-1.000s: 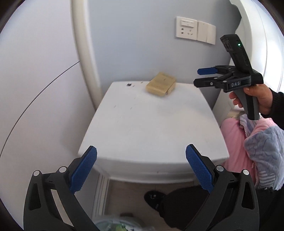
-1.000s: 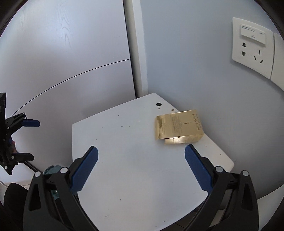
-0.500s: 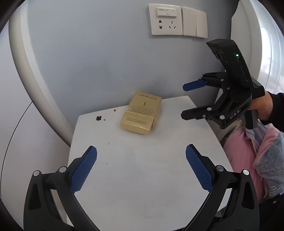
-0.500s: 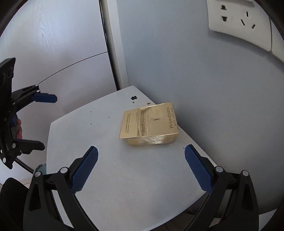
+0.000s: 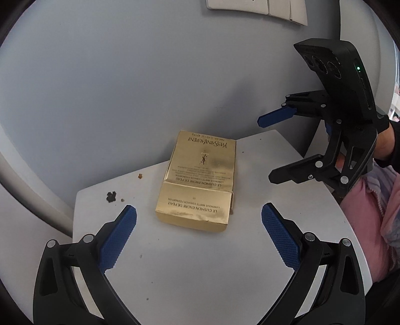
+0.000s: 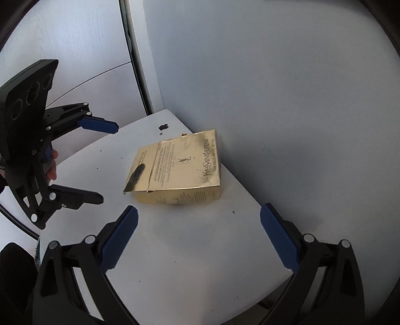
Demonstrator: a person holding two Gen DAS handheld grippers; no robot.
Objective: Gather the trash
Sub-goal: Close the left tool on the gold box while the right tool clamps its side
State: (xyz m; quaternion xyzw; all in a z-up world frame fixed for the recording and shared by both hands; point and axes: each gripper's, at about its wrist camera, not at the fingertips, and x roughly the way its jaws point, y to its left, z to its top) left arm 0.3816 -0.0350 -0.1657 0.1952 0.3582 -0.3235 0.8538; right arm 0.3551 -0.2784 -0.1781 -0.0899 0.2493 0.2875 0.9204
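Observation:
A gold cardboard box (image 5: pixel 200 185) with an open end flap lies flat at the back of a small white table (image 5: pixel 200 275), close to the wall. My left gripper (image 5: pixel 197 207) is open, its blue pads (image 5: pixel 117 237) spread wide just short of the box's near end. My right gripper (image 5: pixel 266 150) hovers open to the right of the box, held by a hand. In the right wrist view the box (image 6: pixel 180 167) lies ahead of my open right gripper (image 6: pixel 198 207), and the left gripper (image 6: pixel 108 163) stands open at its left. Neither touches the box.
A dark scrap (image 5: pixel 111 196) and small crumbs lie on the table left of the box. The blue-grey wall (image 5: pixel 150 87) rises right behind it, with a wall socket (image 5: pixel 250 5) above. Pink and lilac cloth (image 5: pixel 362 212) lies past the table's right edge (image 6: pixel 250 195).
Both grippers have moved forward and down toward the gold box, which now fills much more of each view. Both stay open; the box has not moved.

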